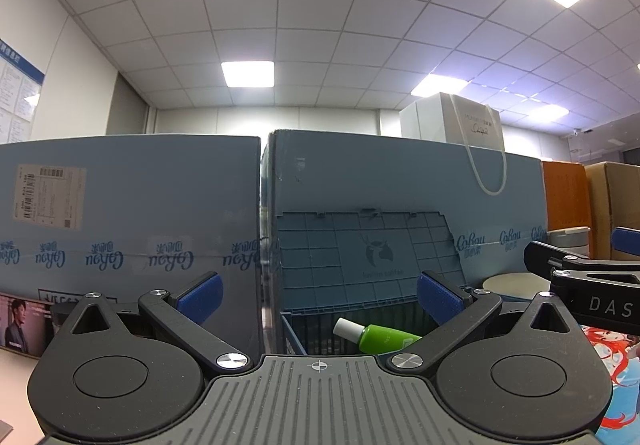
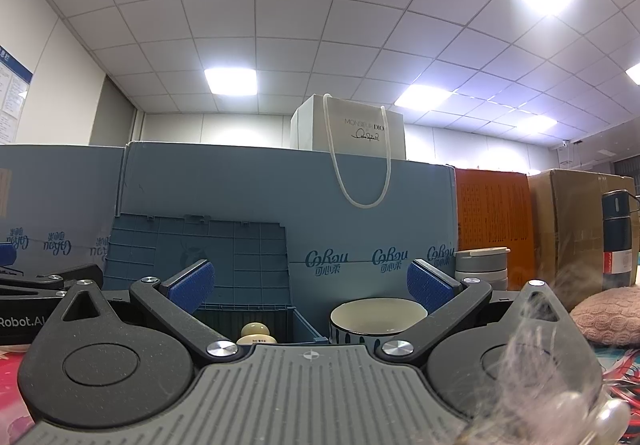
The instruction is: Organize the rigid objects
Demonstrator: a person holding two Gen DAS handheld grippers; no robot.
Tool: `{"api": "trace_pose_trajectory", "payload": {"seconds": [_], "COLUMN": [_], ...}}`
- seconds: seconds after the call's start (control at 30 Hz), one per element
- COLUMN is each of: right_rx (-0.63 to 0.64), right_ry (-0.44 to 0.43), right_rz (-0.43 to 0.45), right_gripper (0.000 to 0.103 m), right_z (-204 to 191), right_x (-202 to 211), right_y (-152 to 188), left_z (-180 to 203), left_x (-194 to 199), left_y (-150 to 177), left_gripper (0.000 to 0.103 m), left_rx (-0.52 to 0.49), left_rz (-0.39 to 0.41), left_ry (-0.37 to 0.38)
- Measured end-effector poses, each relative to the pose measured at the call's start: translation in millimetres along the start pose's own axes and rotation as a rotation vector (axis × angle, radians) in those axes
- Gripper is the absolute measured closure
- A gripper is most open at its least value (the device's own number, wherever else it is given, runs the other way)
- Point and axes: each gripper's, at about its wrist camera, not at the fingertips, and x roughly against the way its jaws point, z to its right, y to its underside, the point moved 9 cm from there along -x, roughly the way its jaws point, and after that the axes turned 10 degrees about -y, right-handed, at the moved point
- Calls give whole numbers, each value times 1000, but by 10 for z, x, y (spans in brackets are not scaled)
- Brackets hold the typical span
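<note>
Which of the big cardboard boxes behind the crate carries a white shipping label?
The left blue box, label on its upper left. The other blue box, orange box and brown box show none.

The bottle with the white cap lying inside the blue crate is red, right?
Not red. In the left wrist view the bottle is green. It does have a white cap, and it does lie tilted inside the blue crate.

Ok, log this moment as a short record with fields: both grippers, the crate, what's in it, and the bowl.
left gripper: open, empty
right gripper: open, empty
blue crate: lid raised against the blue cartons behind
crate contents: green bottle with white cap, lying tilted; cream round-topped item, identity unclear
bowl: upright, right of the crate, ahead of the right gripper
</note>
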Motion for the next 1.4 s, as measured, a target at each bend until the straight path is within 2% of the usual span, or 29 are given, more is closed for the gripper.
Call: {"api": "trace_pose_trajectory", "payload": {"seconds": [1.4], "right_rx": [-6], "right_ry": [8], "right_rz": [-22], "right_gripper": [0], "right_z": [25], "right_x": [-38], "right_y": [31], "left_z": [3], "left_x": [14], "left_y": [13], "left_gripper": [0], "left_rx": [-5], "left_rz": [-7], "left_ry": [10]}}
